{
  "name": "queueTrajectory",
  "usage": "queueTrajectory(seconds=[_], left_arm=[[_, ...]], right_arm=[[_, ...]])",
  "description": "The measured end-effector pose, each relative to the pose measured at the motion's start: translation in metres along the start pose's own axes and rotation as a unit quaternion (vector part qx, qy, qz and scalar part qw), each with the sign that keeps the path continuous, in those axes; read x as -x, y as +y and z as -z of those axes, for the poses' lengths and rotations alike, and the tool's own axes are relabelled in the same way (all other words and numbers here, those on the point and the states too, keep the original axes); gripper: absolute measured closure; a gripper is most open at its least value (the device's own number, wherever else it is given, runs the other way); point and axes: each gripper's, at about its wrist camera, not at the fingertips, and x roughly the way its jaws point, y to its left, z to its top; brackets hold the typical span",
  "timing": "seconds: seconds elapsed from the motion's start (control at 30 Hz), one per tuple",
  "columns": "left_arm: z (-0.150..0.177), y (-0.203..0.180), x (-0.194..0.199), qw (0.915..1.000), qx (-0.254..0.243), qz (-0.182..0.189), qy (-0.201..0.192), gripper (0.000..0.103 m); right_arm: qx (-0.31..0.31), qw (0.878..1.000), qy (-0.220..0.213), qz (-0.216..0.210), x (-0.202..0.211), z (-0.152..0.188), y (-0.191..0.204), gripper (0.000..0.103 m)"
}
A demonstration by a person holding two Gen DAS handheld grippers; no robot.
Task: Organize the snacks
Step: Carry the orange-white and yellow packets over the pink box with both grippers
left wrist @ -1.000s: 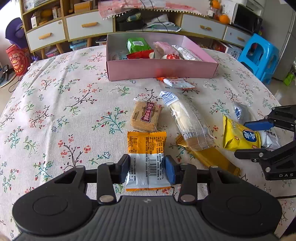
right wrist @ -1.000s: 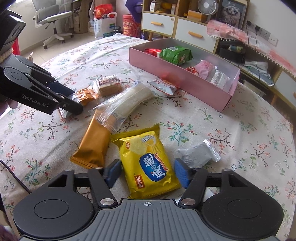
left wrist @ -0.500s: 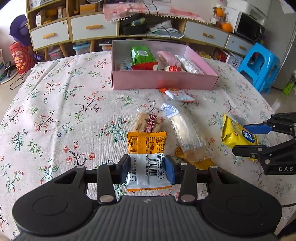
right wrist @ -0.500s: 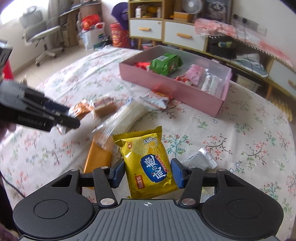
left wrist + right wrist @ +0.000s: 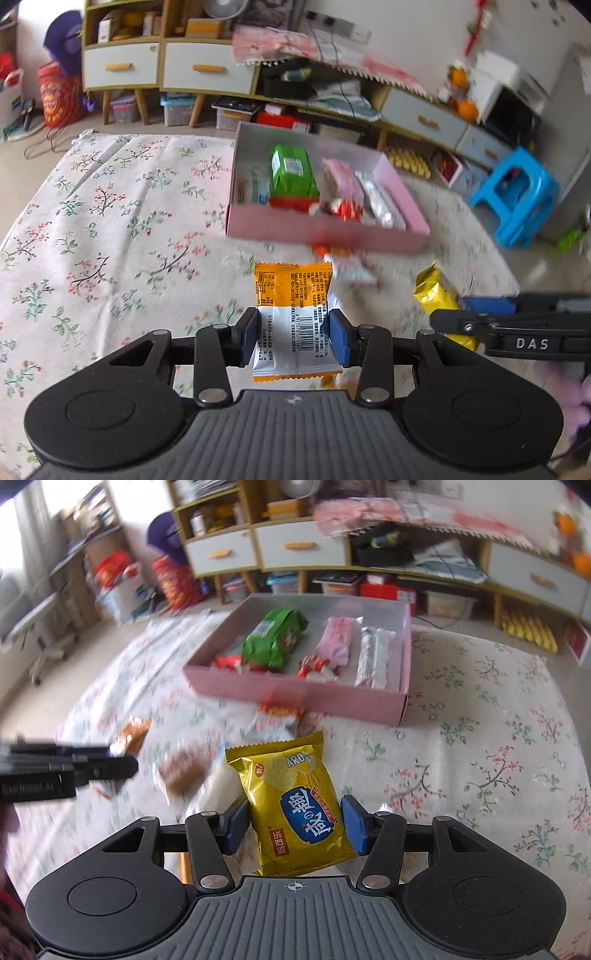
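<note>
Between blue pads of left gripper [image 5: 293,339]: flat orange-and-white foil packet [image 5: 293,314], crimped ends, clamped at its sides, long axis pointing away twd pink box [image 5: 325,230]. Likewise in right gripper [image 5: 293,825]: crinkly yellow chip bag [image 5: 295,808], pinched, lengthwise fwd. Beyond, loose wrappers blurred on floral cloth [image 5: 480,746]. Farther, open rect. cardboard box w/ green pouch [image 5: 273,640], pink and silver bars.

Drawered sideboard [image 5: 207,70], blue stool [image 5: 517,195], pale floor beyond.
</note>
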Motion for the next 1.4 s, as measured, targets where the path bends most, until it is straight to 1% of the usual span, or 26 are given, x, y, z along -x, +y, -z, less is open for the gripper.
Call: queueTrajectory(seconds=[0.13, 0.23, 0.33, 0.43, 0.53, 0.6, 0.7, 0.8, 0.93, 1.07, 1.13, 1.27, 1.4], left_arm=[[-0.013, -0.001, -0.005, 0.9988, 0.047, 0.014, -0.007, 0.065], [-0.022, -0.002, -0.011, 0.9967, 0.077, 0.024, -0.012, 0.065], [-0.037, -0.007, -0.024, 0.9957, 0.088, 0.025, -0.013, 0.065], [-0.058, -0.01, -0.04, 0.9942, 0.094, 0.051, -0.009, 0.065], [-0.077, -0.014, -0.059, 0.9954, 0.081, 0.05, -0.013, 0.065], [-0.085, -0.016, -0.072, 0.9959, 0.077, 0.045, -0.011, 0.065], [-0.093, -0.018, -0.092, 0.9964, 0.073, 0.042, -0.008, 0.065], [-0.097, -0.025, -0.107, 0.9972, 0.063, 0.04, -0.004, 0.065], [-0.101, -0.035, -0.123, 0.9985, 0.039, 0.038, 0.001, 0.065], [-0.103, -0.042, -0.136, 0.9999, 0.008, 0.014, 0.002, 0.065], [-0.103, -0.041, -0.14, 1.0, -0.002, -0.001, 0.006, 0.065], [-0.105, -0.037, -0.143, 0.9999, -0.011, -0.01, 0.006, 0.065], [-0.106, -0.045, -0.144, 0.9982, -0.051, -0.03, -0.004, 0.065]], right_arm=[[-0.047, 0.999, -0.014, 0.007, -0.003, -0.018, 0.0, 0.05], [-0.09, 0.996, -0.02, 0.008, -0.007, -0.03, -0.003, 0.05], [-0.122, 0.992, -0.032, 0.025, -0.013, -0.046, -0.006, 0.05], [-0.164, 0.986, -0.036, 0.015, -0.022, -0.065, -0.018, 0.05], [-0.191, 0.98, -0.055, 0.026, -0.028, -0.083, -0.034, 0.05], [-0.205, 0.976, -0.065, 0.025, -0.033, -0.087, -0.044, 0.05], [-0.228, 0.971, -0.066, 0.017, -0.047, -0.088, -0.06, 0.05], [-0.238, 0.969, -0.064, 0.011, -0.06, -0.091, -0.07, 0.05], [-0.243, 0.967, -0.073, -0.013, -0.072, -0.095, -0.08, 0.05], [-0.26, 0.962, -0.075, -0.044, -0.082, -0.095, -0.091, 0.05], [-0.265, 0.96, -0.071, -0.052, -0.087, -0.093, -0.094, 0.05], [-0.269, 0.959, -0.064, -0.064, -0.095, -0.091, -0.097, 0.05], [-0.268, 0.959, -0.062, -0.073, -0.1, -0.089, -0.097, 0.05]])
